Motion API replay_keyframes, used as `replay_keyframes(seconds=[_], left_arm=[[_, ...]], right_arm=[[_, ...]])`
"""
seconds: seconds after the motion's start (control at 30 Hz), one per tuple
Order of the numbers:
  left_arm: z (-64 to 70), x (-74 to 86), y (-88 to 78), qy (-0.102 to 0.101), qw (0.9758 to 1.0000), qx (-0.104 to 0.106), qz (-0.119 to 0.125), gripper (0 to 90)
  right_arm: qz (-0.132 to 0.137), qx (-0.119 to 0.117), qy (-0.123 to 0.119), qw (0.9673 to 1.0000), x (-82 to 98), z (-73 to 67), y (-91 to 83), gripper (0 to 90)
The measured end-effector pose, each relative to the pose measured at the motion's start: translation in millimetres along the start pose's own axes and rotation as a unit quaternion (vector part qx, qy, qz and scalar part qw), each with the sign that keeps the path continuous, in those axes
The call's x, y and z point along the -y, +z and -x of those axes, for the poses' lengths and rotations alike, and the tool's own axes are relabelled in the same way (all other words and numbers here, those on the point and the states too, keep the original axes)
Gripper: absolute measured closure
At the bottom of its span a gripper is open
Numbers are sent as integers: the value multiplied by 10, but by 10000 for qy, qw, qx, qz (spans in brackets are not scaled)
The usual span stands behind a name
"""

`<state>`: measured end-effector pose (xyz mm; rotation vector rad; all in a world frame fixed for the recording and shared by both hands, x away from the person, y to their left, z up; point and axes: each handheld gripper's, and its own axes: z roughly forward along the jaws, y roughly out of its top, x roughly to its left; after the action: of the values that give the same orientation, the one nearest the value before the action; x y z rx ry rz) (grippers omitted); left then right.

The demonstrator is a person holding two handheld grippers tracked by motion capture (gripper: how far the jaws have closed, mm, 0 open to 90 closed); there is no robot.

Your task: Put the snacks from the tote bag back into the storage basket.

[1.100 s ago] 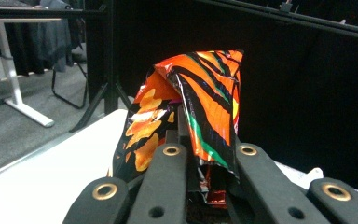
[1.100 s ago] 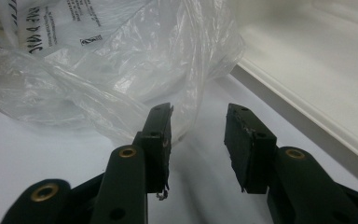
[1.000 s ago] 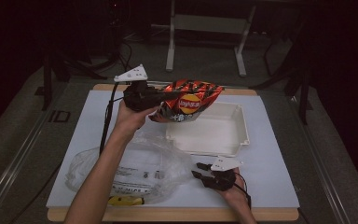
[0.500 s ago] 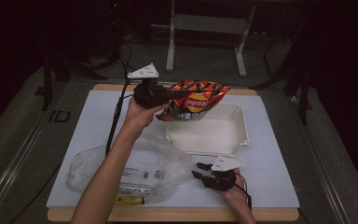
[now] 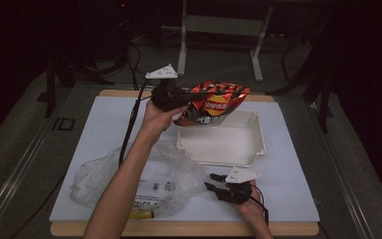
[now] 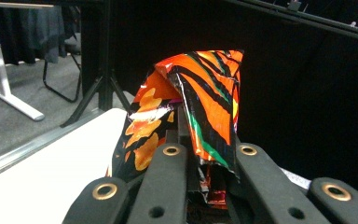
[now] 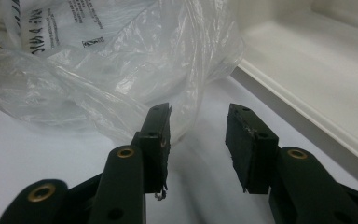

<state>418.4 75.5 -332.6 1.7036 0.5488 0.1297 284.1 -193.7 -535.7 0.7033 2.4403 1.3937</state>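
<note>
High view: you are working at a table covered by a white sheet (image 5: pixel 104 129), with your forearms coming in from the bottom edge. Your left gripper (image 5: pixel 181 97) is raised above the table's far half, and it is clenched on one end of an orange, red and black chip bag (image 5: pixel 214 103). The bag hangs in the air, stretching out to the right of the gripper, over the far left corner of a shallow white tray (image 5: pixel 258 144). The bag is clear of the tray floor and does not touch it. A black cable trails from this gripper down toward the sheet.

Your right gripper (image 5: pixel 213 182) rests low near the table's front edge, just in front of the tray's near rim. Its jaws stand apart with nothing between them, pointing left toward a crumpled clear plastic bag (image 5: pixel 109 174). That plastic bag lies flat on the sheet in front of the tray and to its left, with black printing on it and something yellow at its near edge.

In the left gripper view, the two black jaws are pressed together on the crinkled foil of the chip bag (image 6: pixel 200 107), which rises upright between them, striped orange and black.

In the right gripper view, the open pads (image 7: pixel 156 135) sit just short of the clear plastic bag (image 7: pixel 98 70), and the tray (image 7: pixel 317 60) rim runs along the right.
</note>
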Motion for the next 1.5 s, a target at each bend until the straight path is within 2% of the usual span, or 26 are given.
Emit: replay_keyframes(seconds=[0.37,0.6,1.17,1.5], left_arm=[[-93,20,140,-140,9999,29,56,883],[-156,50,253,-172,9998,50,-15,883],[-179,54,413,-191,9997,-20,-118,883],[-289,127,499,-357,9993,-25,-128,883]], right_arm=[[35,-7,10,10000,3,2,-4,596],[28,-17,5,10000,3,2,-4,595],[-8,-44,-45,10000,1,1,2,590],[7,-41,-41,10000,2,-1,-1,590]])
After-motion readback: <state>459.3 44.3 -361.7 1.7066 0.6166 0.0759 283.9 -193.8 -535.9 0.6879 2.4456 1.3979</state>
